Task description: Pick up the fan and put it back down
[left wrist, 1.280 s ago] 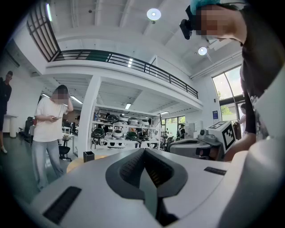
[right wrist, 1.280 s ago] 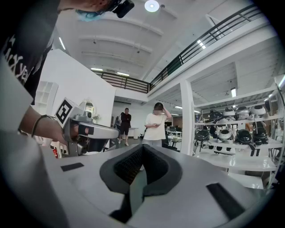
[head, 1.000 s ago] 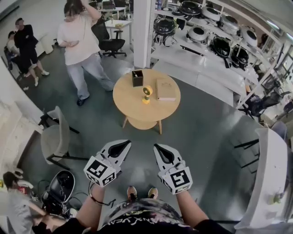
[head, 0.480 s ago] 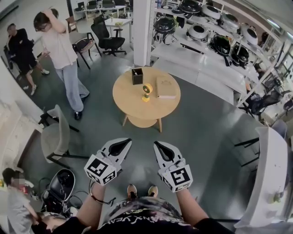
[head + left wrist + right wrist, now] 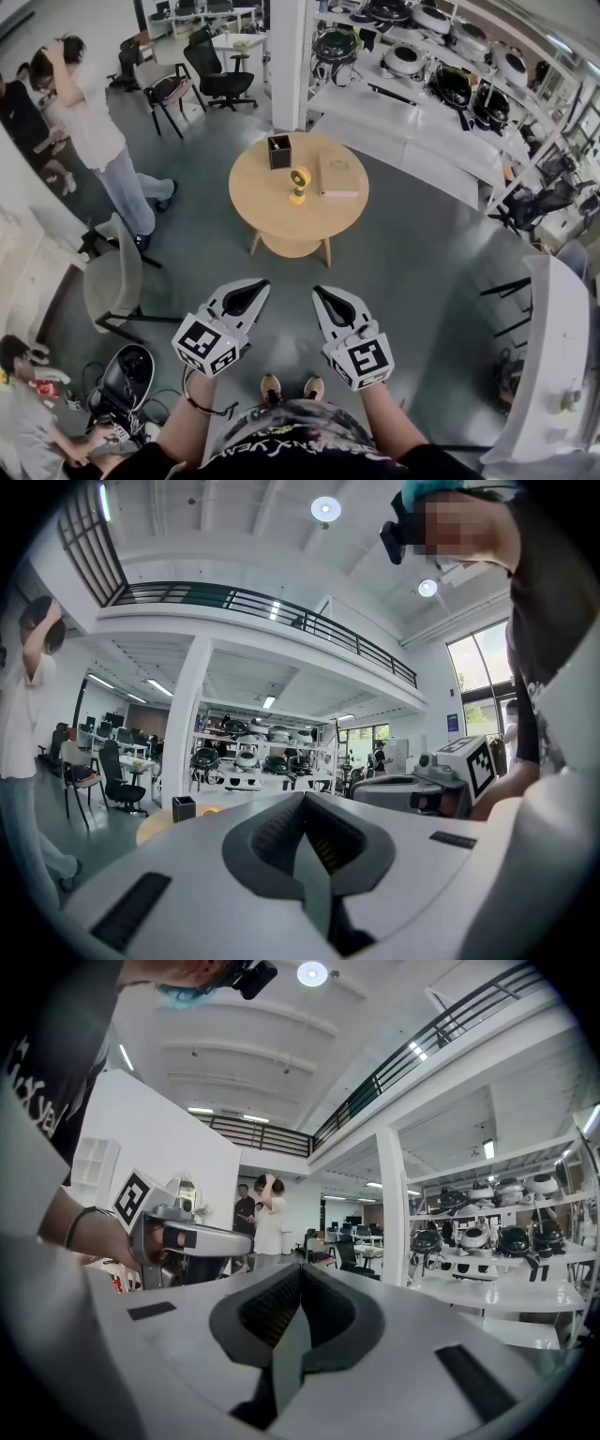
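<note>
A small yellow fan [image 5: 299,183] stands upright near the middle of a round wooden table [image 5: 253,211], far ahead of both grippers. My left gripper [image 5: 256,285] and right gripper [image 5: 321,293] are held side by side above the grey floor, well short of the table. Both point toward it. In the left gripper view the left gripper [image 5: 305,797] has its jaws shut together with nothing between them. The right gripper [image 5: 300,1267] in its own view is likewise shut and empty. The table's edge [image 5: 155,829] shows low at the left of the left gripper view.
On the table a black box [image 5: 279,151] and a tan book [image 5: 338,176] flank the fan. A person in a white shirt [image 5: 89,131] stands at the left, and a grey chair [image 5: 112,278] is nearer. A white pillar [image 5: 289,56] and shelves [image 5: 422,70] lie behind, with a white desk [image 5: 553,356] at right.
The person in the white shirt has walked away from the table toward the left. Both grippers have stayed where they were, shut.
</note>
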`<control>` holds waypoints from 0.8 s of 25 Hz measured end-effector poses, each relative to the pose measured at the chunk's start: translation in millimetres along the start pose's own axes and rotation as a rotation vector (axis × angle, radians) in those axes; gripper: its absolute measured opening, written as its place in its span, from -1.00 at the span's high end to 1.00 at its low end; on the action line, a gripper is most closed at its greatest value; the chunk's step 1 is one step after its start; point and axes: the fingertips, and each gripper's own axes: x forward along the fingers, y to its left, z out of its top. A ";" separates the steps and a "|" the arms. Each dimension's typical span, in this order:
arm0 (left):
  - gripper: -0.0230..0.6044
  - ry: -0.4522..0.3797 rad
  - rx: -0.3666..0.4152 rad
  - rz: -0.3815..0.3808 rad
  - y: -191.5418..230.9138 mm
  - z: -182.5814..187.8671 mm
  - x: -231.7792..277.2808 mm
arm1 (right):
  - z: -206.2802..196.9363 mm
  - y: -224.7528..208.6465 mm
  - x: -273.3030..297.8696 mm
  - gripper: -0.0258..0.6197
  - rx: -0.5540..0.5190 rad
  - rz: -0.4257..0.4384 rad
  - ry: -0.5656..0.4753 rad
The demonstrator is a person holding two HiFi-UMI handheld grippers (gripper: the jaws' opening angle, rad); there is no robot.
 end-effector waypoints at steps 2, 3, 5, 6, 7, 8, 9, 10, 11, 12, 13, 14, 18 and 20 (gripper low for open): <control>0.87 -0.001 -0.001 -0.001 0.5 -0.8 0.5 | -1.3 -0.4 0.5 0.91 0.000 -0.002 0.002; 0.87 -0.002 0.001 -0.003 1.1 -1.4 0.8 | -2.0 -0.6 1.2 0.91 0.001 -0.004 0.003; 0.87 -0.002 0.001 -0.006 2.9 -2.3 1.3 | -2.4 -0.9 3.4 0.90 0.002 -0.004 0.000; 0.87 -0.002 0.000 -0.006 3.4 -2.5 1.7 | -2.1 -1.1 4.0 0.90 0.003 -0.004 -0.001; 0.87 -0.002 -0.001 -0.007 3.4 -2.5 2.1 | -1.8 -1.4 4.1 0.89 0.003 -0.004 -0.002; 0.87 -0.003 -0.003 -0.007 2.9 -2.3 2.5 | -1.4 -1.7 3.7 0.89 0.004 -0.003 -0.003; 0.87 -0.003 -0.003 -0.008 2.2 -2.1 2.9 | -1.3 -1.8 3.1 0.88 0.005 -0.002 -0.003; 0.87 -0.002 -0.002 -0.008 1.7 -1.9 3.1 | -1.3 -1.8 2.7 0.86 0.006 0.000 -0.003; 0.87 -0.002 -0.001 -0.008 1.4 -2.0 3.1 | -1.6 -1.7 2.6 0.84 0.007 0.001 -0.003; 0.87 -0.001 0.000 -0.008 1.4 -2.2 3.0 | -2.2 -1.2 2.7 0.83 0.008 0.002 -0.003; 0.87 -0.001 0.000 -0.009 1.6 -2.8 2.6 | -2.9 -0.6 3.1 0.82 0.009 0.002 -0.003; 0.87 0.000 0.000 -0.009 1.9 -3.4 2.2 | -3.5 -0.1 3.4 0.80 0.010 0.003 -0.002; 0.87 0.002 -0.001 -0.010 1.7 -4.6 2.9 | -4.2 -0.2 3.1 0.75 0.013 0.007 0.001; 0.87 0.002 -0.003 -0.010 2.0 -5.3 3.1 | -4.5 0.2 3.8 0.71 0.015 0.010 -0.001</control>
